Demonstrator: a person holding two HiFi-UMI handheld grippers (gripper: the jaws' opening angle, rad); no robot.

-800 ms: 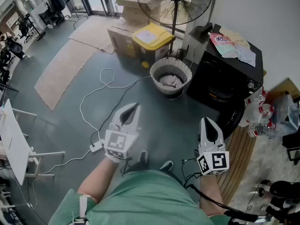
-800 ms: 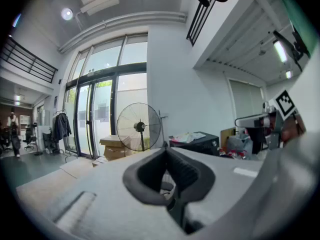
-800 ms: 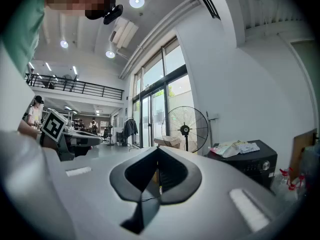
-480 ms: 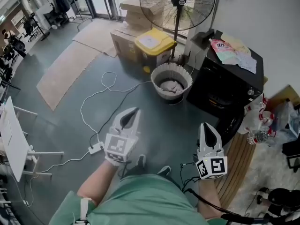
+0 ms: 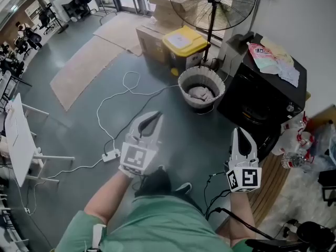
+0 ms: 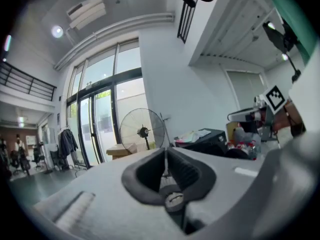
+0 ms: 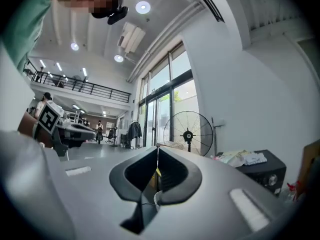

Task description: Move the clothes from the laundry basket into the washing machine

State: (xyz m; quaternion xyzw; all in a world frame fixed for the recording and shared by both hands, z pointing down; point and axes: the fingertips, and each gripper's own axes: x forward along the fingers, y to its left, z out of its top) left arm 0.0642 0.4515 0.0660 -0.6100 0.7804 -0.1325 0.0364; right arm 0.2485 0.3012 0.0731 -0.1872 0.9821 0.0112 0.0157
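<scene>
- You held your left gripper (image 5: 151,115) out over the floor. Its two jaws were pressed together and nothing was in them.
- Your right gripper (image 5: 239,132) was the same: jaws squeezed together, with nothing inside. It sat just beside the washing machine (image 5: 262,91).
- Both grippers pointed ahead, toward the laundry basket (image 5: 182,83).
- The basket was round and white, with ribbed sides and a dark inside. It stood on the grey floor, well apart from both grippers.
- The clothes (image 5: 201,93) lay low down in the basket. They looked like a small, crumpled, pale grey heap. You could not tell how many pieces there were.
- The washing machine was a black box, right next to the basket on its right side. Some papers (image 5: 275,59) lay on its top.
- A big fan (image 5: 212,7) stood behind the basket, next to a box with a yellow lid (image 5: 182,41).
- A white cable (image 5: 118,96) curled across the floor to the left of the basket.
</scene>
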